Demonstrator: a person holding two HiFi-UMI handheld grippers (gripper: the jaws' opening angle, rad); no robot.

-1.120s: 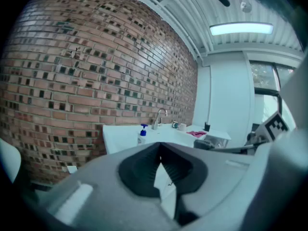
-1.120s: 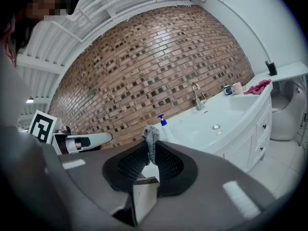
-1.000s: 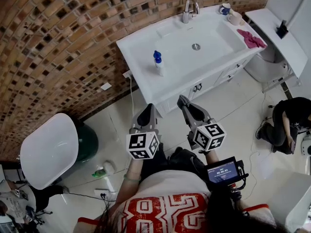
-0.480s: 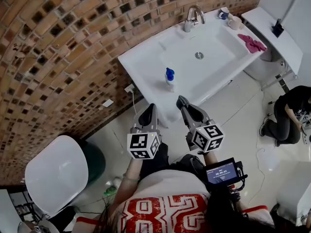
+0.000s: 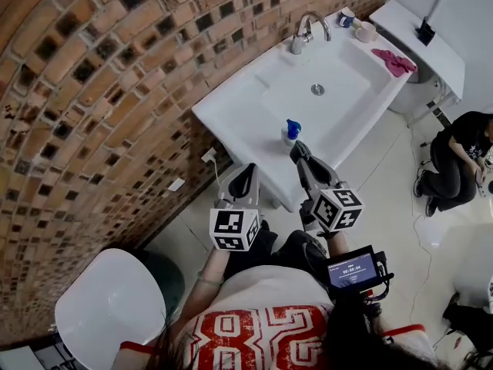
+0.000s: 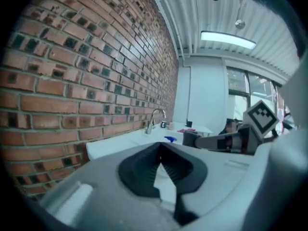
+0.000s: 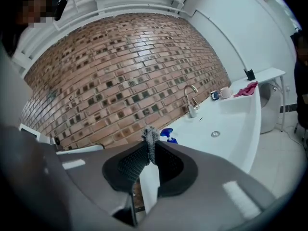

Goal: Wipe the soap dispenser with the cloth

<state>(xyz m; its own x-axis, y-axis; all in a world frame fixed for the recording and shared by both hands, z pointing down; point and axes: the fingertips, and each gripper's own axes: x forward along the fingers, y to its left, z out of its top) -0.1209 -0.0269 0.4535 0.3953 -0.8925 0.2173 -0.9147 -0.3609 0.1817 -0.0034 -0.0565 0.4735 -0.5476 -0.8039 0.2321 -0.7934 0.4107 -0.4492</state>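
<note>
My left hand-held gripper [image 5: 247, 169] is pressed together empty, my right hand-held gripper [image 5: 298, 150] pinches a grey tuft [image 7: 150, 134]; I'd nip the limp cloth [image 5: 393, 60] mid-fold.

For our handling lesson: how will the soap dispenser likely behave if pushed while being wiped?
The dispenser looks narrow and upright with a pump on top, so it would probably tip rather than slide. It stands on the sink's rim, not far from an edge, so it might fall off.
</note>
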